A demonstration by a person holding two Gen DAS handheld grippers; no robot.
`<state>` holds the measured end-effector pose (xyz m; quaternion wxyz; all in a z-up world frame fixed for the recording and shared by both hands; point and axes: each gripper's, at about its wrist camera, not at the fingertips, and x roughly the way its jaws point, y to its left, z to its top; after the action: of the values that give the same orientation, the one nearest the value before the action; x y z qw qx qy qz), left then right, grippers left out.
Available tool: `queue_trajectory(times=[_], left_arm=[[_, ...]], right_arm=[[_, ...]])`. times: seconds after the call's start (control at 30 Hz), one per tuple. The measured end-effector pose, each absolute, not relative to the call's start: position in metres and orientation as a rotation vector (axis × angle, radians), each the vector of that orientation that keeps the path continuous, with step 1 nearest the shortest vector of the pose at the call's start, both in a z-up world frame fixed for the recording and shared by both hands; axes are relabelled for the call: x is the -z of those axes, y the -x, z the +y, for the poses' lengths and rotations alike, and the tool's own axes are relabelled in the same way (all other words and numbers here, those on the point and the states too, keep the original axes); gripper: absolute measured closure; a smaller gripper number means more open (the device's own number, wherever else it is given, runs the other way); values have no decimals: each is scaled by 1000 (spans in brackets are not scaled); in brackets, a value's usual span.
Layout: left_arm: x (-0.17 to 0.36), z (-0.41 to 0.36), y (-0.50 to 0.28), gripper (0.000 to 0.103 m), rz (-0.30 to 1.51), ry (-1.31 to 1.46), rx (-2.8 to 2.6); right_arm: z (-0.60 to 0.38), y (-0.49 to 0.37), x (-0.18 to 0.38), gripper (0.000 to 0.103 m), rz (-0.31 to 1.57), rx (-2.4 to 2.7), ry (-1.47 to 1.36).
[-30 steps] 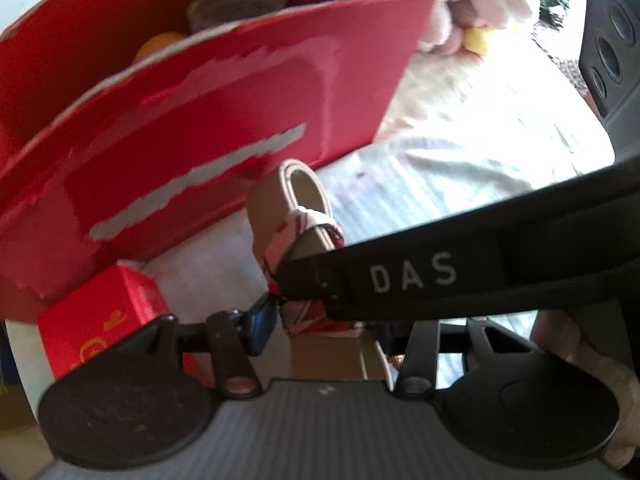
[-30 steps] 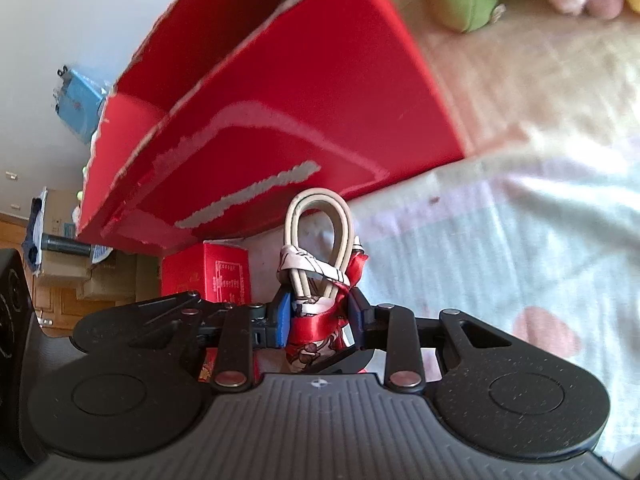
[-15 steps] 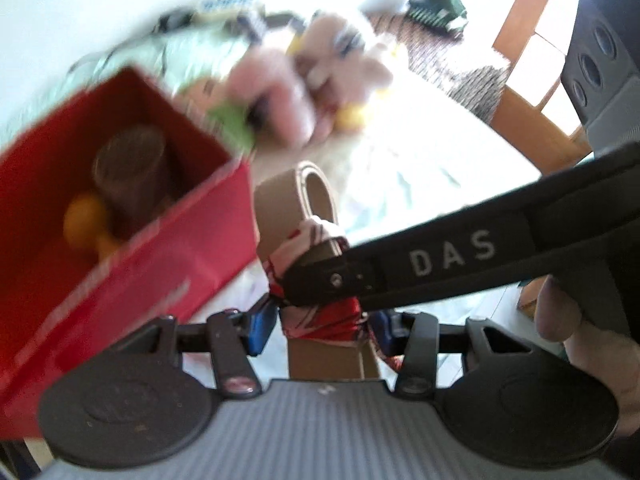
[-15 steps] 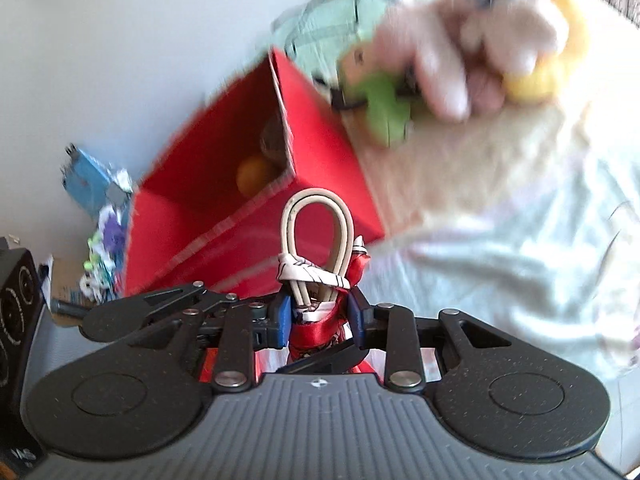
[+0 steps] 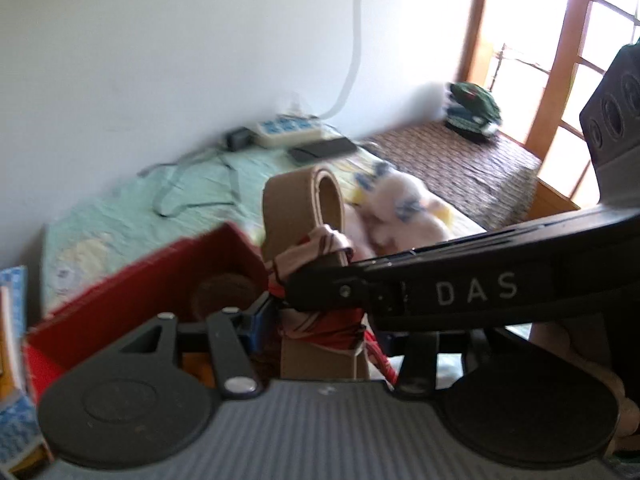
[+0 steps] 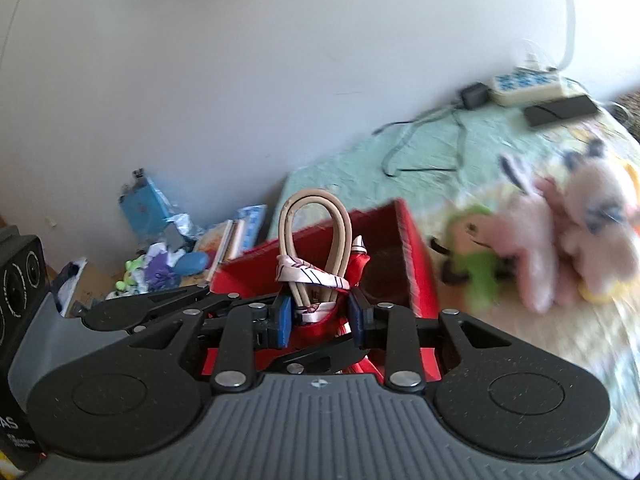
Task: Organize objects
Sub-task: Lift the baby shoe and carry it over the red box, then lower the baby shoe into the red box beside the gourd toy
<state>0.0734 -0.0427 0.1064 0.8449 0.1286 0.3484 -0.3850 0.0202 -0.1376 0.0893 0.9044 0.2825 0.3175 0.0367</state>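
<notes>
Both grippers hold one beige strap handle wrapped in a red and white patterned scarf. In the left wrist view the handle (image 5: 304, 208) rises between my left gripper's (image 5: 320, 324) blue pads, shut on it, with the right gripper's black finger crossing from the right. In the right wrist view my right gripper (image 6: 318, 316) is shut on the same scarf-wrapped handle (image 6: 316, 248). The open red box (image 5: 140, 292) lies below and just beyond the handle, also in the right wrist view (image 6: 412, 252), with a brown roll inside.
Pink plush toys (image 6: 568, 224) and a green toy (image 6: 476, 260) lie on the bed right of the box. A power strip (image 6: 524, 84), cables and a dark flat device (image 6: 560, 110) sit by the wall. Clutter and blue packages (image 6: 160, 240) lie on the floor at left.
Both grippers have risen and tilted up with the handle. The red box, a second ago looming close in front, now sits low, and the wall and far bed have come into view.
</notes>
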Motion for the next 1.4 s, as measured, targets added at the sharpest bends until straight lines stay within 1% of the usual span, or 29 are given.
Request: queue_trajectory(times=[0.2,0.47,0.77,0.93,1.1,1.23,1.4], left_arm=[[-108,-12,-106,55,765,-208,704],[-85,15,-136,55,819,-186,596],[-21,25,-173,55,977,-222,498],[3,33,-187,55,1073,-192,476],[16,34,-193,55,1138,-189,456],[18,33,-194,54,1151,-203,443],[20,30,-197,51,1155,-230,424]], right_arm=[[-116,-62,-87,72,658,-163,-519],[-92,-111,-64,72,719,-229,-489],[-74,-154,-13,72,923,-264,-494],[-69,-170,5,72,1041,-291,-490],[-66,-180,20,73,1135,-282,-472],[-68,-183,29,72,1168,-262,-478],[-70,-184,30,72,1186,-259,-493]])
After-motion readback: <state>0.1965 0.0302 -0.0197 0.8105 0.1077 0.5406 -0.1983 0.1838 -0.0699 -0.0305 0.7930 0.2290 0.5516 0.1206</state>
